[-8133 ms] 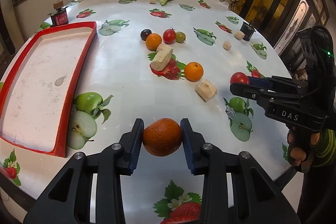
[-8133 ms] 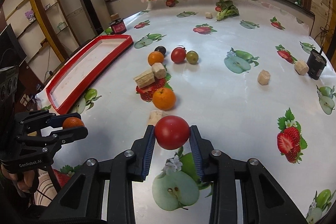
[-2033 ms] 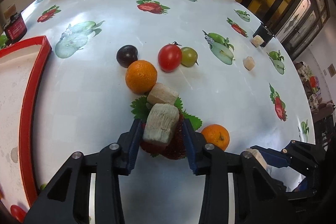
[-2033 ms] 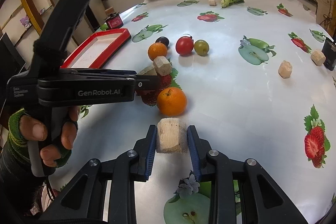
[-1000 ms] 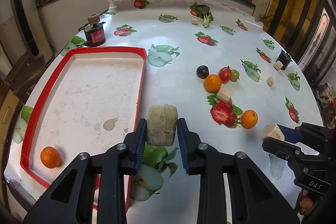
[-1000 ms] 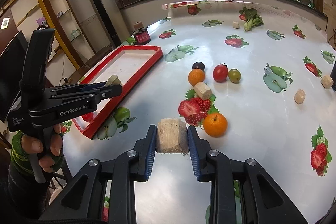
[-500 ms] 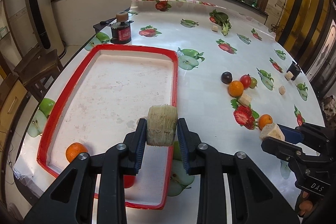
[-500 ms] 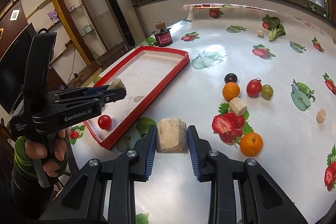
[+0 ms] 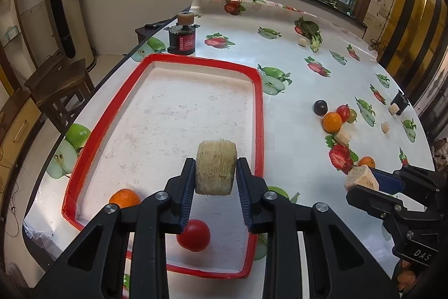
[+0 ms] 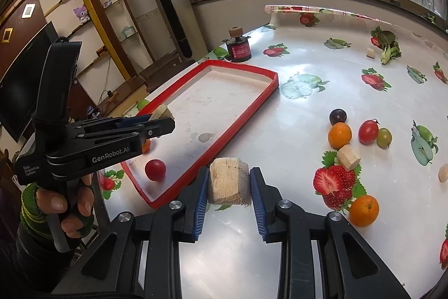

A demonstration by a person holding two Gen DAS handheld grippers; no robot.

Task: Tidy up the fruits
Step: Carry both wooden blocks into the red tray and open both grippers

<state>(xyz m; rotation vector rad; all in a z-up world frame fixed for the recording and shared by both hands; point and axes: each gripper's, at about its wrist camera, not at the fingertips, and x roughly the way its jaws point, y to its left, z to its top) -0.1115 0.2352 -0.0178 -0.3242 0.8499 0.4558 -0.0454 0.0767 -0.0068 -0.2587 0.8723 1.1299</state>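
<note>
My left gripper [image 9: 215, 173] is shut on a beige ribbed block [image 9: 216, 170] and holds it above the near part of the red-rimmed tray [image 9: 260, 114]. An orange [image 9: 124, 198] and a red tomato [image 9: 193, 235] lie in the tray. My right gripper [image 10: 229, 182] is shut on a tan block [image 10: 228, 180], above the table just right of the tray's near corner [image 10: 173, 195]. The left gripper also shows in the right wrist view [image 10: 161, 119].
On the table to the right lie a dark plum [image 10: 338, 116], two oranges [image 10: 339, 135], a tomato [image 10: 368, 131], a green fruit [image 10: 384, 137] and several tan blocks [image 10: 349, 157]. A dark jar [image 9: 181, 39] stands behind the tray. The table edge runs along the tray's left side.
Both grippers have moved left toward the tray with their blocks. The left block now hangs over the tray's near part; the right block is beside the tray's corner.
</note>
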